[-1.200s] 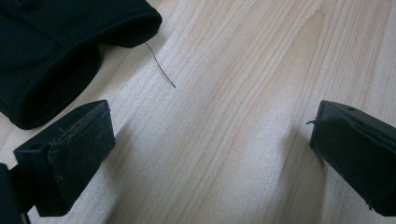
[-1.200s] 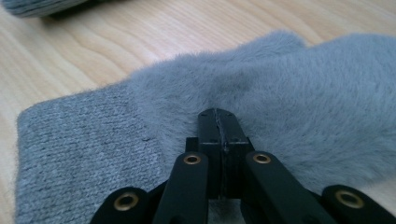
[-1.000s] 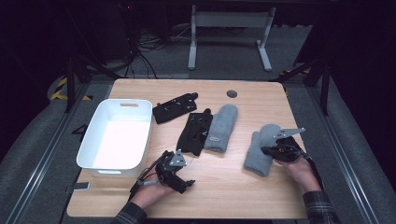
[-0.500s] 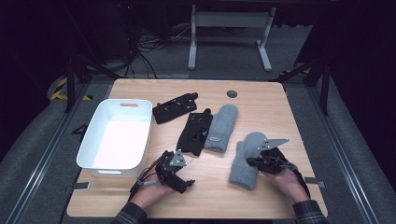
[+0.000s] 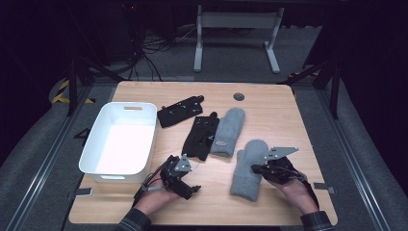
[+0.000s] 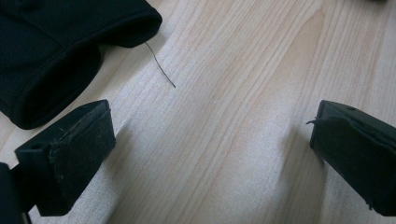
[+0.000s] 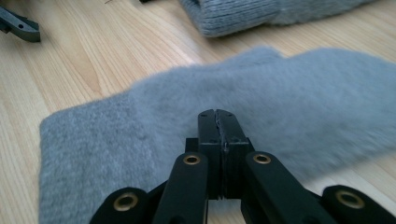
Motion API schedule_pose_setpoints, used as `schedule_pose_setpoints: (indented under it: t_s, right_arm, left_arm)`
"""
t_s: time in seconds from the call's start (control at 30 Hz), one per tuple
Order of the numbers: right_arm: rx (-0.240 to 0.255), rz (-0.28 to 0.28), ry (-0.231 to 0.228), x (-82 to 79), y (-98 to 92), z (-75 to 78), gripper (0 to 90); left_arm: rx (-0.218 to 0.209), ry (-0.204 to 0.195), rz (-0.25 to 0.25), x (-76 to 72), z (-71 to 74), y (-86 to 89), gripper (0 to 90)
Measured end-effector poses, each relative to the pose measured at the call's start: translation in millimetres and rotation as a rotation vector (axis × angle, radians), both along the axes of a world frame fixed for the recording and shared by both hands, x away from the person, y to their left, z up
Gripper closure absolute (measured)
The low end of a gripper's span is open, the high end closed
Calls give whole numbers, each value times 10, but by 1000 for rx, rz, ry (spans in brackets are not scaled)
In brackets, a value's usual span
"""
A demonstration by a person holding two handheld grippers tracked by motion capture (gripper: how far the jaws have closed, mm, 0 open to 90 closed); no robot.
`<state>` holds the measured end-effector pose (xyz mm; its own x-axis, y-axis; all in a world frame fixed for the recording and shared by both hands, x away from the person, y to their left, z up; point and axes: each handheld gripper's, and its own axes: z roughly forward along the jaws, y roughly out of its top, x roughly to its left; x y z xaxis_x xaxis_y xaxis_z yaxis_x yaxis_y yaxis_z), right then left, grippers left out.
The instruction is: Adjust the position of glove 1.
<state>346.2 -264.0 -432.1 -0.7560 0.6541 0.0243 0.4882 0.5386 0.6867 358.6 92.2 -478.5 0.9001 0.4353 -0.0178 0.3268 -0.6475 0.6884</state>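
Table (image 5: 269, 103): pale wood with long grain lines, rounded corners, a small dark round cap near its far edge.
Bin (image 5: 96, 144): white plastic, rectangular, rounded rim, a slot handle in the far wall; stands at the table's left side.
Grey mitten (image 5: 248, 168): fuzzy knit, flat, thumb lobe to one side, cuff toward the near edge; lies right of centre, apart from the second grey mitten (image 5: 228, 130).
Black gloves: one (image 5: 199, 135) touching the second mitten's left edge, one (image 5: 180, 110) near the bin's far corner; smooth dark fabric.
Right gripper (image 7: 218, 122): jaws pressed together, tips resting on the grey mitten's nap; whether any fabric is pinched cannot be told.
Left gripper (image 6: 210, 140): jaws spread wide over bare wood, padded faces frayed.
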Motion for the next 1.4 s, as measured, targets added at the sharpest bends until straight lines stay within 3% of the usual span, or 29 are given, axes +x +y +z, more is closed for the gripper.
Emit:
schedule_pose_setpoints:
  t_s: [0.13,0.3,0.5,0.97,1.1,1.23,1.37,1.4]
  right_arm:
    - [-1,-15,3,-120,-149,-2,900]
    - [-21,5,32,-209,-168,-76,900]
    - [-33,103,63,-291,31,-148,900]
    - [-20,237,75,-313,463,-191,900]
    - [-15,237,73,-317,465,-181,900]
    - [0,216,51,-327,336,-132,900]
    - [15,125,5,-272,54,-65,900]
    - [15,125,5,-272,54,-65,900]
  left_arm:
    - [0,0,0,0,0,0,4]
    - [0,0,0,0,0,0,4]
    - [0,0,0,0,0,0,4]
    - [0,0,0,0,0,0,4]
    - [0,0,0,0,0,0,4]
    - [0,1,0,0,0,0,4]
    - [0,1,0,0,0,0,4]
    - [0,1,0,0,0,0,4]
